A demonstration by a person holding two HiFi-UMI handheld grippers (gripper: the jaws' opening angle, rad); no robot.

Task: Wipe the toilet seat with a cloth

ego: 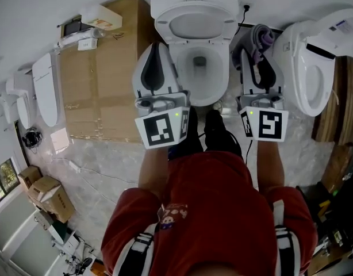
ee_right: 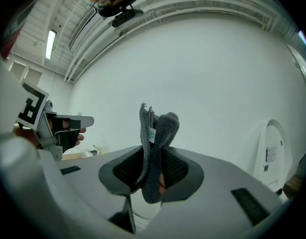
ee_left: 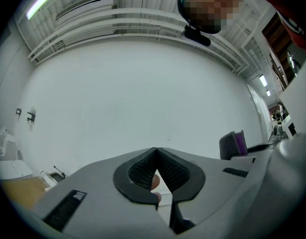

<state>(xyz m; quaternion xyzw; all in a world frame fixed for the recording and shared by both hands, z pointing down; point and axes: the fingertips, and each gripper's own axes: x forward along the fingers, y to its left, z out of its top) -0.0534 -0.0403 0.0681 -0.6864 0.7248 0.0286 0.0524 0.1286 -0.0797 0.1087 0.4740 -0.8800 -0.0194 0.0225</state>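
We have the grey cloth (ee_right: 160, 128) pinched in the right tongs (ee_right: 152, 153), a bunched fold standing above the tips; the left tongs (ee_left: 156, 151) are pressed together on nothing. In the head view the toilet seat (ego: 221, 68) lies at about 9 o'clock from the right tongs, just beside them, its long axis running 12 to 6 with the lid (ego: 194, 25) raised at 12. Both tongs flank the bowl, but the cloth hand is the one we judge must swing inward and down onto the ring. A second toilet (ego: 314, 68) crowds the 3 o'clock side and a cardboard box (ego: 102, 79) the 9 o'clock side, so the free room is over the bowl itself.
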